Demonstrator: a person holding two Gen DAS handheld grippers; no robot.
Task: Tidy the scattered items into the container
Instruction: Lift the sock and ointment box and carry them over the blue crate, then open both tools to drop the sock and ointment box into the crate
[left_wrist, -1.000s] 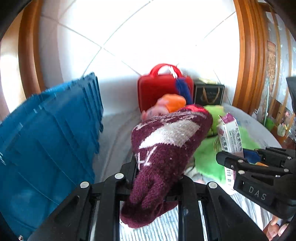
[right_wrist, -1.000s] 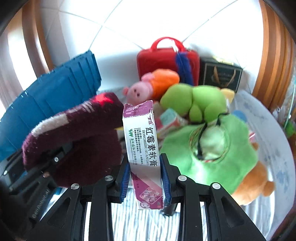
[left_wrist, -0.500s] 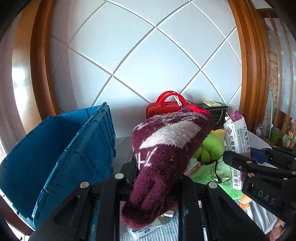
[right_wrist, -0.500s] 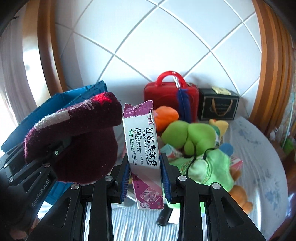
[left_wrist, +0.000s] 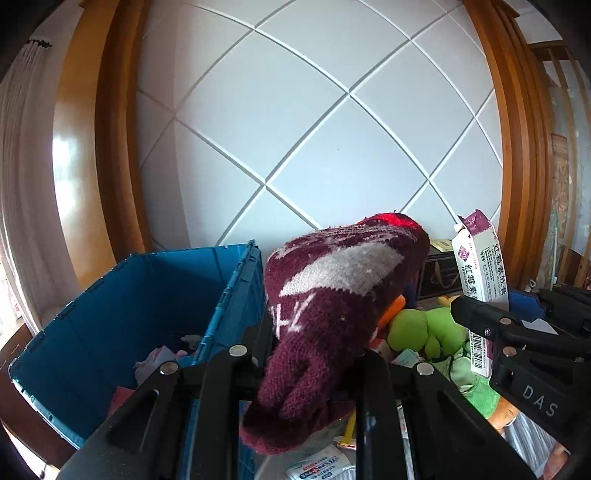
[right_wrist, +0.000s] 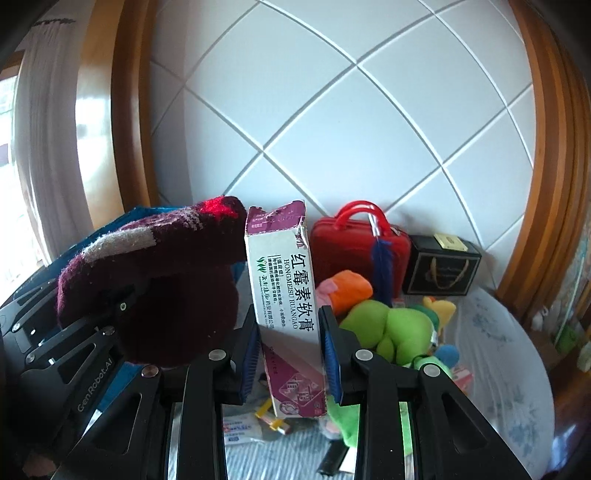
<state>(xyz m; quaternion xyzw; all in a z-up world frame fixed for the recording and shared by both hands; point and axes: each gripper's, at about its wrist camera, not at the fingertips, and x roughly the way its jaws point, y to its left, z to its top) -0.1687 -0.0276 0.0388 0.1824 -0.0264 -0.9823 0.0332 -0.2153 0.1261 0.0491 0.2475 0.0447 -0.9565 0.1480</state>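
My left gripper (left_wrist: 310, 354) is shut on a maroon knitted mitten (left_wrist: 332, 314) with white and red pattern, held up beside the right rim of the blue crate (left_wrist: 236, 291). The crate stands at the left and holds some cloth items. My right gripper (right_wrist: 290, 343) is shut on a white and purple ointment carton (right_wrist: 284, 295), held upright to the right of the mitten (right_wrist: 166, 277). The carton also shows in the left wrist view (left_wrist: 480, 280), with the right gripper (left_wrist: 517, 332) below it.
On the bed lie a green plush toy (right_wrist: 391, 328), an orange and pink plush (right_wrist: 343, 288), sachets (left_wrist: 317, 465) and small packets. A red case (right_wrist: 358, 247) and a black box (right_wrist: 439, 269) stand against the white quilted headboard (right_wrist: 332, 129). Wooden frames flank both sides.
Both grippers have risen and tilted up with their loads. The crate's open inside has come into view at the left, and the bed items have sunk lower in both views.
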